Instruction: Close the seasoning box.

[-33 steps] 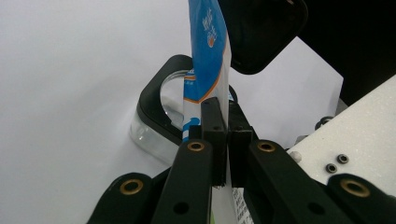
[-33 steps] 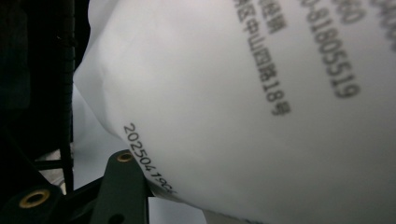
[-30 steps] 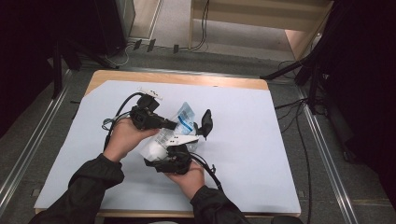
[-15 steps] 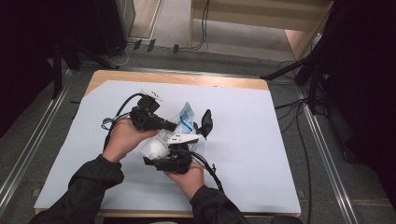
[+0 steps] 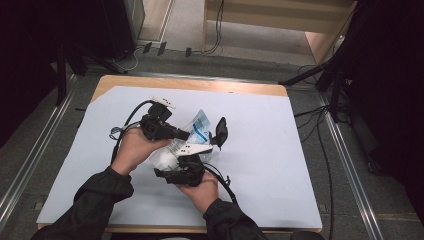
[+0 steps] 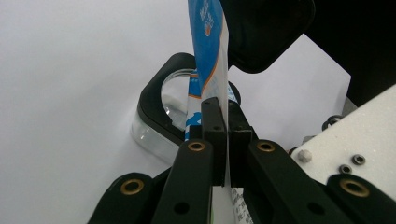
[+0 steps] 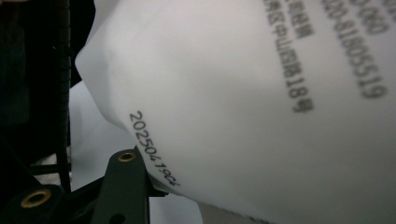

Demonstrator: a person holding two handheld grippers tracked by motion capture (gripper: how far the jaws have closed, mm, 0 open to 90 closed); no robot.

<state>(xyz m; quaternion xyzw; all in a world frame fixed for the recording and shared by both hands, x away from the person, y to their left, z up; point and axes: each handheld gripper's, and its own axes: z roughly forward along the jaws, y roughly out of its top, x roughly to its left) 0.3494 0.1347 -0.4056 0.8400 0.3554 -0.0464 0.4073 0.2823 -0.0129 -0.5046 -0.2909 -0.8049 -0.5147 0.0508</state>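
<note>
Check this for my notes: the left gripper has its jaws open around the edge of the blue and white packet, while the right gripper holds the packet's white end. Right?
Not quite. The left gripper is shut on the packet, its jaws pinching the blue and white edge, as the left gripper view shows. The rest stands: the right gripper holds the packet's white end.

Your left tool is matt black plastic with brass-coloured rivets at the joints, and it pinches a thin, glossy plastic pouch printed blue and white. In the right gripper view that pouch looks like smooth, milky, semi-translucent film with black ink print. Beside it you have a clear glossy plastic piece with a black rim. Your counter wears a smooth matt pale sheet over a wooden top showing at the far edge. Your sleeves are dark matt cloth.
</note>
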